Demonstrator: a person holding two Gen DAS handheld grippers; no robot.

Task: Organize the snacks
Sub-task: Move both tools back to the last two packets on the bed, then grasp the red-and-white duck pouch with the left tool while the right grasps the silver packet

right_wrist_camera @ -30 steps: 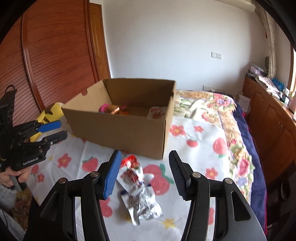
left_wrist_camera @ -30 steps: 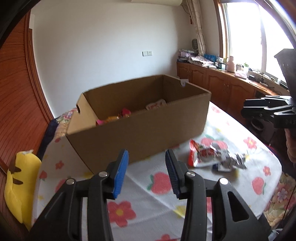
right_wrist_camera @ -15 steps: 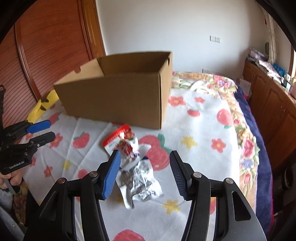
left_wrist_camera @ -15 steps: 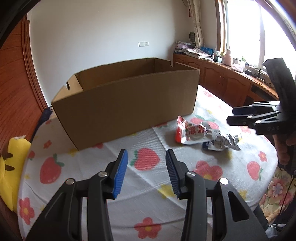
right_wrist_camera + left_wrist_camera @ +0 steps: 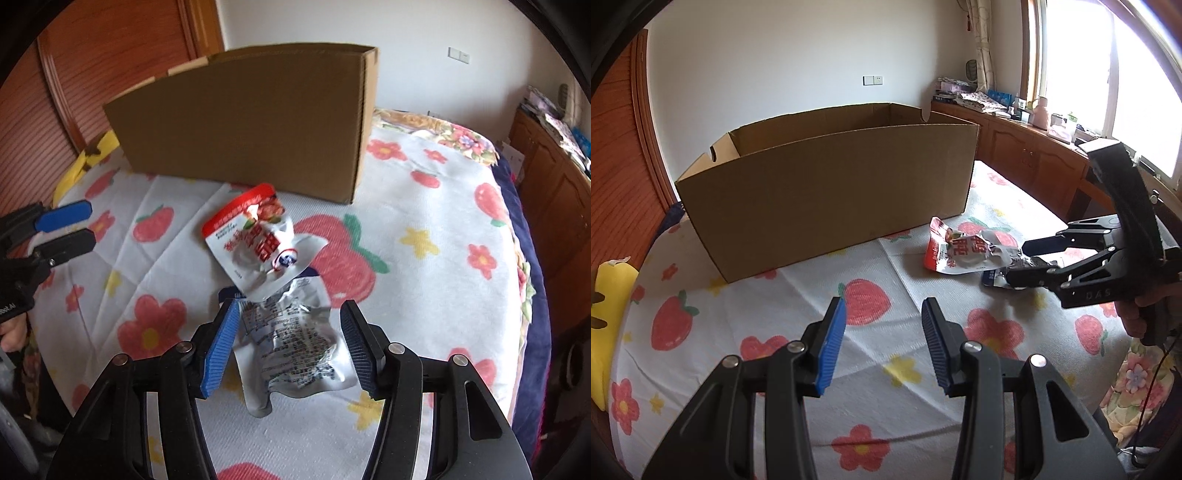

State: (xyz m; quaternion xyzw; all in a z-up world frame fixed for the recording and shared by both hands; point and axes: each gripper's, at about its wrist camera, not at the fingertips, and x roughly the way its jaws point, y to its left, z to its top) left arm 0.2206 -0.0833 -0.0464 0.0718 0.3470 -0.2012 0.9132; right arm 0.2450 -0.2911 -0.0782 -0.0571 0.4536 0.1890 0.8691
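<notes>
Lying crumpled, a silver snack packet [image 5: 291,339] overlapped by a red-topped pouch [image 5: 255,236].

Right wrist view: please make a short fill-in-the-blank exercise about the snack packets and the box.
1. The cardboard box stands on a cloth printed with flowers and ____.
2. The silver packet lies between the fingers of the ____ hand-held gripper, whose jaws are opening.
3. The packet with the red top lies partly ____ the silver packet.
4. Between the left hand-held gripper's fingers there is ____.

Missing words: strawberries; right; on; nothing
</notes>
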